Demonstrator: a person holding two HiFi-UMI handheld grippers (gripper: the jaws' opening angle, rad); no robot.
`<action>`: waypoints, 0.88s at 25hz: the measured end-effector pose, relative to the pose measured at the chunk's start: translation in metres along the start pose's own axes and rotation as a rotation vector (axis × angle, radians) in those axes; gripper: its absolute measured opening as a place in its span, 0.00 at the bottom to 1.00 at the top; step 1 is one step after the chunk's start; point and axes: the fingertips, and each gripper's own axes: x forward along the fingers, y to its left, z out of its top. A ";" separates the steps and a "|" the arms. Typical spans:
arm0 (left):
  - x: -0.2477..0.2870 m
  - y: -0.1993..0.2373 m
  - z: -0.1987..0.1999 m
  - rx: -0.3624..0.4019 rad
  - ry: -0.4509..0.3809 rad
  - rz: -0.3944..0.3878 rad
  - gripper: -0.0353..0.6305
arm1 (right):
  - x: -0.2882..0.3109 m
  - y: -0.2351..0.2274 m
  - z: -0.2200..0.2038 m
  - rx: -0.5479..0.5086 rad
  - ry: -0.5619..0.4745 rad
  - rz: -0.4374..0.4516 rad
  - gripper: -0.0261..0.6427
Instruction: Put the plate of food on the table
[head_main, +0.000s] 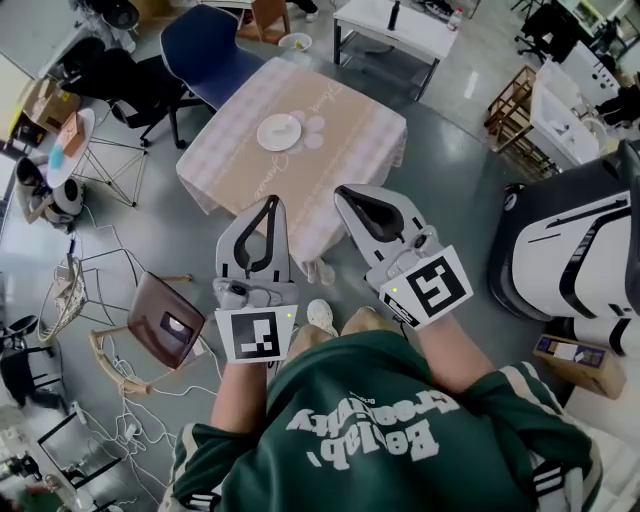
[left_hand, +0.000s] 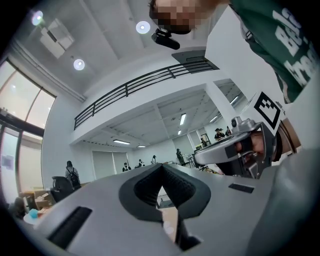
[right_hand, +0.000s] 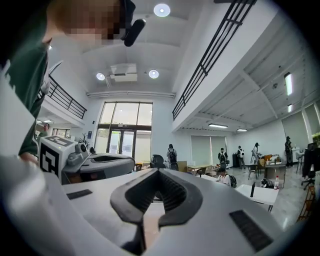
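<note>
Head view: plate (head_main: 279, 131) sits mid-table (head_main: 225, 170), well ahead of both grippers; its contents are too small to tell. Cursive print on the tablecloth (head_main: 350, 150) is unreadable. Left gripper (head_main: 271, 203) and right gripper (head_main: 347, 194) are both clenched, nothing between the jaws. Green sweatshirt (head_main: 400, 450) has white lettering, not legible. Gripper views show only the hall, balcony railing (left_hand: 145, 82) and distant people (right_hand: 171, 152), no plate.

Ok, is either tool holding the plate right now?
No, the white plate lies on the table, while the left tool and right tool are shut and empty.
</note>
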 end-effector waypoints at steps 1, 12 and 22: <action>0.000 -0.002 0.002 -0.001 0.003 0.006 0.07 | -0.002 0.001 0.002 -0.004 -0.007 0.013 0.06; -0.010 -0.009 0.018 0.027 -0.011 0.033 0.07 | -0.001 0.017 0.012 -0.089 -0.019 0.052 0.06; -0.018 -0.002 0.021 0.029 -0.017 0.043 0.07 | 0.007 0.035 0.018 -0.099 -0.027 0.095 0.06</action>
